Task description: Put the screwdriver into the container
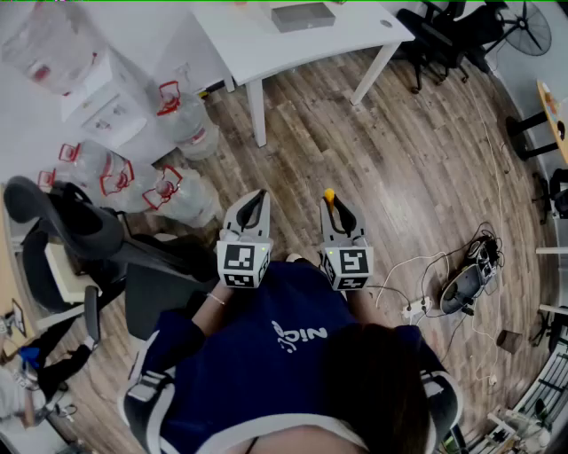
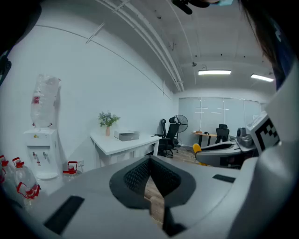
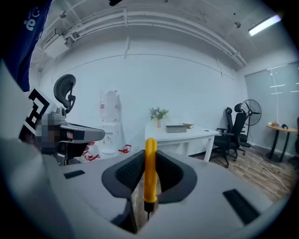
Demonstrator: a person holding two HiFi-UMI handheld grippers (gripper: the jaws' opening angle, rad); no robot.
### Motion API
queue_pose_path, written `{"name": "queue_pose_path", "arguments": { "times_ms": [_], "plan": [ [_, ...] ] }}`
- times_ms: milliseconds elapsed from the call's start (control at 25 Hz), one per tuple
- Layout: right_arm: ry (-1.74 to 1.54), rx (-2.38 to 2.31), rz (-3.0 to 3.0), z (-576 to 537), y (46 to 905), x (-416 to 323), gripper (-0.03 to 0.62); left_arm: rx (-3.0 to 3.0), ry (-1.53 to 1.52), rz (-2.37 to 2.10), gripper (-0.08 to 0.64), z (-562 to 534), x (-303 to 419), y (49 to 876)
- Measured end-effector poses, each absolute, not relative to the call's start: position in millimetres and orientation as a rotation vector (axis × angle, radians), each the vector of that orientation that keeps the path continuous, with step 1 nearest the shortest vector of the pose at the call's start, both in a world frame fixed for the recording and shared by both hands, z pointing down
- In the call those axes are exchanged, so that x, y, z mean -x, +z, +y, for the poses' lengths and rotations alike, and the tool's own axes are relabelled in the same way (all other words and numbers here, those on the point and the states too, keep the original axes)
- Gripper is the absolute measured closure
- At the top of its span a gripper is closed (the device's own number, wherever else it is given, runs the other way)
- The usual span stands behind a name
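My right gripper (image 1: 335, 206) is shut on a yellow-handled screwdriver (image 3: 150, 170). The handle stands upright between the pads, its rounded end sticking out past the fingertips (image 1: 329, 194) and its dark shaft pointing back toward the gripper body. My left gripper (image 1: 255, 202) is held beside it at chest height, with its jaws together and nothing between them (image 2: 150, 161). Both point out over the wooden floor. A grey box (image 1: 303, 15) sits on the white desk (image 1: 266, 40) ahead; I cannot tell whether it is the container.
Several big water bottles (image 1: 182, 120) and a water dispenser (image 2: 39, 140) stand at the left wall. A dark office chair (image 1: 75, 230) is at my left. More chairs and a fan (image 3: 247, 112) stand at the right. Cables and a power strip (image 1: 417, 310) lie on the floor.
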State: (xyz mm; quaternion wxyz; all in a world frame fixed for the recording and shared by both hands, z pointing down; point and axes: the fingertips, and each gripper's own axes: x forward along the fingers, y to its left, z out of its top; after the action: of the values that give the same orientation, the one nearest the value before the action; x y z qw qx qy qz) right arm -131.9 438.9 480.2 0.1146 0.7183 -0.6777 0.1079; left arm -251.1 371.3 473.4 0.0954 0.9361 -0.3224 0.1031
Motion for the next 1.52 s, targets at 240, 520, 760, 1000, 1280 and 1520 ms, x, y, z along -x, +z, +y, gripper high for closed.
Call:
{"name": "queue_pose_path", "arguments": {
  "times_ms": [240,520,760,1000,1280,1520],
  "plan": [
    [0.299,-2.113,-1.964,444,476,127,0.503,-2.779,0.308,-0.962,0.543,377,250,473],
    [0.328,-2.077,-2.05,454,475,118,0.502,-2.763,0.311,-1.002,0.543,388,242,472],
    [0.306,-2.046,-2.086,460,479,100,0.502,-2.747,0.305,-1.035,0.543,399,221,478],
    [0.296,-2.048,-2.079,431,480,84,0.502,-2.755,0.302,-0.896,0.543,372,192,491],
    [0.333,-2.095,-2.038,355,480,49,0.503,-2.79,0.282,-0.873,0.543,279,151,481],
    [0.365,-2.148,-2.01,279,481,37,0.503,-2.798,0.27,-0.797,0.543,199,135,470]
  ]
}}
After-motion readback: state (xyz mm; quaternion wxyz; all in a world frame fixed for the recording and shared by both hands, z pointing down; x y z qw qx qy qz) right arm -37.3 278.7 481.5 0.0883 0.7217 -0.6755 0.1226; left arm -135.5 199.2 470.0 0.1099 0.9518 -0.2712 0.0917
